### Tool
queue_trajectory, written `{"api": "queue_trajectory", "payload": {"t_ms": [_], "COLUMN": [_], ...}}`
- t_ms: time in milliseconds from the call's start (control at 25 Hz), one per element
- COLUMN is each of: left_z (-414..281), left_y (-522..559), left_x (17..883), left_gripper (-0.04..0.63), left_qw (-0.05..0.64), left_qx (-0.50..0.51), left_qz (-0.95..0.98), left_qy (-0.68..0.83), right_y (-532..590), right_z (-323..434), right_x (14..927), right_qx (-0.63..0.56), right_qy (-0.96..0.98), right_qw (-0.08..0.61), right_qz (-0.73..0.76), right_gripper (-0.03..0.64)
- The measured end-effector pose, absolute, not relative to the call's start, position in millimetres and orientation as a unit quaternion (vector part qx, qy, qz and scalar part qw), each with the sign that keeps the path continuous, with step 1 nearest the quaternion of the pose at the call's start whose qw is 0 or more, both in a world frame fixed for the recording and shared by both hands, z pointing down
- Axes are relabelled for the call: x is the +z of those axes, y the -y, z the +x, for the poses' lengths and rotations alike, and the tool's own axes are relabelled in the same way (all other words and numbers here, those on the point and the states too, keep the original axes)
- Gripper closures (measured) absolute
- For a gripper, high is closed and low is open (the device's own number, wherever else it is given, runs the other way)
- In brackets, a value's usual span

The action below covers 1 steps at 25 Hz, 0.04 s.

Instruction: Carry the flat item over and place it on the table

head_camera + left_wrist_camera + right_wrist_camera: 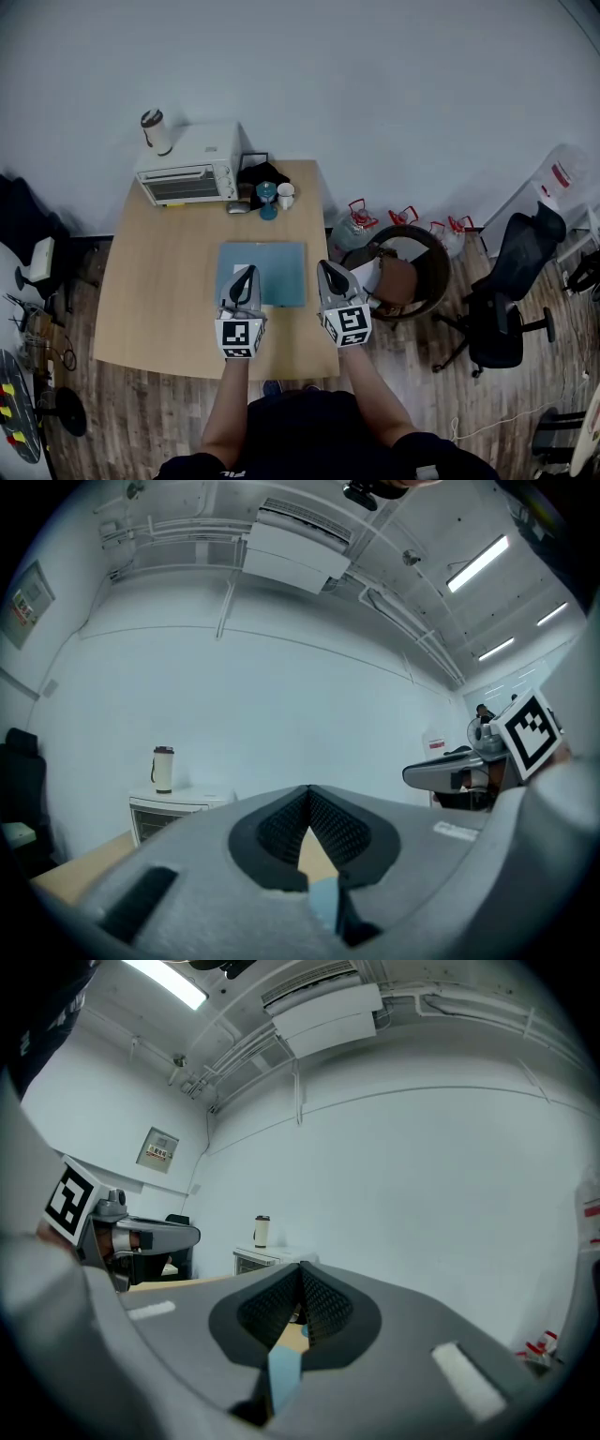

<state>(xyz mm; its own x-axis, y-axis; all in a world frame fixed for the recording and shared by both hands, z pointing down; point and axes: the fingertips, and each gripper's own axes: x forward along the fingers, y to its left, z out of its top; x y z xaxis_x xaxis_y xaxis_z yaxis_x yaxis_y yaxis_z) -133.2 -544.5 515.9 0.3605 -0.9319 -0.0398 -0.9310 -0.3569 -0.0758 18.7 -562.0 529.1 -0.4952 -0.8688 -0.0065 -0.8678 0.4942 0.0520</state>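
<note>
A flat blue-grey item (277, 267) lies on the wooden table (159, 300), near its front right. My left gripper (246, 273) hovers over the item's left part, its jaws closed together with nothing clamped. My right gripper (328, 267) hangs just past the item's right edge, also shut. In the left gripper view the left gripper (307, 791) points at the far wall, and a sliver of the blue item (324, 907) shows below its dark pads (281, 832). The right gripper (300, 1267) likewise shows a blue strip of the item (281, 1372) below its closed pads.
A white toaster oven (187, 173) with a tumbler (156, 131) on top stands at the table's back. Beside it are a black bag (262, 175), a blue goblet (268, 200) and a white cup (286, 195). A round brown tub chair (427, 281) and an office chair (511, 291) stand to the right.
</note>
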Motion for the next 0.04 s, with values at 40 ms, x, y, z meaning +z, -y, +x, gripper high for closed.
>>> {"api": "queue_trajectory", "payload": {"t_ms": [40], "left_z": [-133.5], "left_y": [545.4], "left_x": [516.5], "left_gripper": [0.594], "left_qw": [0.041], "left_qx": [-0.005], "left_qz": [-0.824], "left_qy": [-0.565], "right_y": [562.7], "right_z": [19.2], "right_x": [529.1], "right_qx": [-0.022], "right_qy": [0.864], "right_qw": [0.01], "right_qz": [0.503], "right_gripper": [0.615]}}
